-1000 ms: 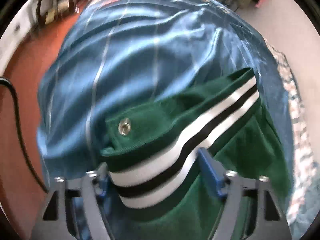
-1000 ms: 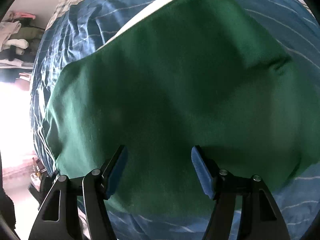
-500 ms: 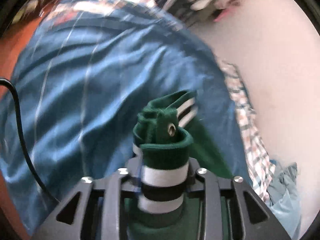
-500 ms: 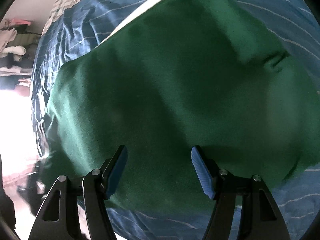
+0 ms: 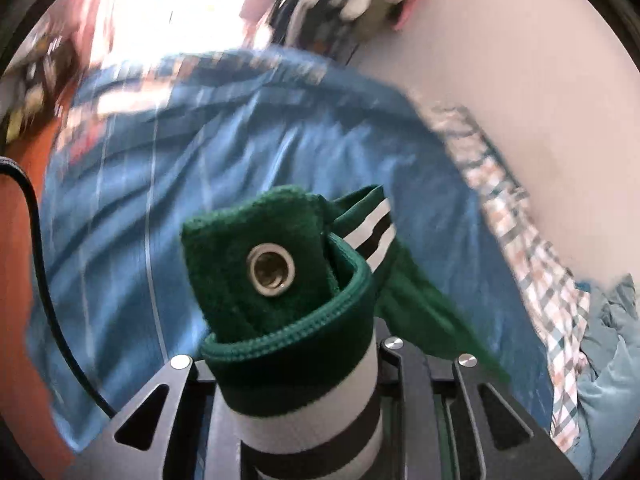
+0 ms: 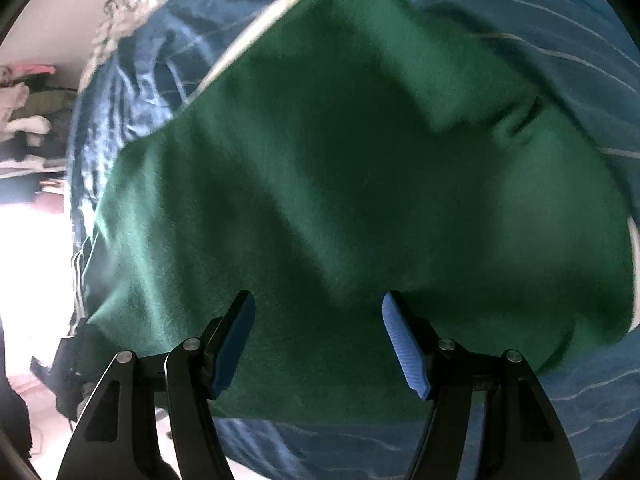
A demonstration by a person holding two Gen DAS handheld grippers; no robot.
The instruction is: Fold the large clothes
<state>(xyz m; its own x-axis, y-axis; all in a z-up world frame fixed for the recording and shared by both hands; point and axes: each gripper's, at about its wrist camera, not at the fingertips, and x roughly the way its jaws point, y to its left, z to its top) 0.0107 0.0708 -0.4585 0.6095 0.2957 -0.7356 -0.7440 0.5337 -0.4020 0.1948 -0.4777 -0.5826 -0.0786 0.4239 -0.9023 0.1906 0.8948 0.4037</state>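
Left gripper (image 5: 296, 380): jaws closed tight on a bunched end of the green garment (image 5: 280, 344), the cloth pinched between them and standing up out of the grip
Gripped part: a ribbed green band with white and black stripes (image 5: 308, 432), wrapped round a thicker green flap that carries a metal eyelet (image 5: 271, 269)
Garment beyond the left grip: a striped green strip trails away to the right and down over the blue bedsheet (image 5: 240, 184)
Right gripper (image 6: 318, 340): fingers spread wide, blue pads (image 6: 404, 344) apart with nothing between them, held above the garment; whether they touch the cloth cannot be told
Garment under the right gripper: the broad green body (image 6: 340, 168) lies spread over the bedsheet (image 6: 560, 12), reaching close to its near edge, with a white trim line along the upper left side (image 6: 256, 32)
Bedsheet: blue with thin pale lines, wrinkled, covering the bed
Bed's far side, left view: a checked cloth (image 5: 516, 224) runs along the edge beside a pale wall (image 5: 520, 60)
Left of the bed, left view: a black cable (image 5: 40, 264) hangs over the orange floor (image 5: 12, 280)
Background: stacked clothes on shelves (image 6: 24, 112), blurred
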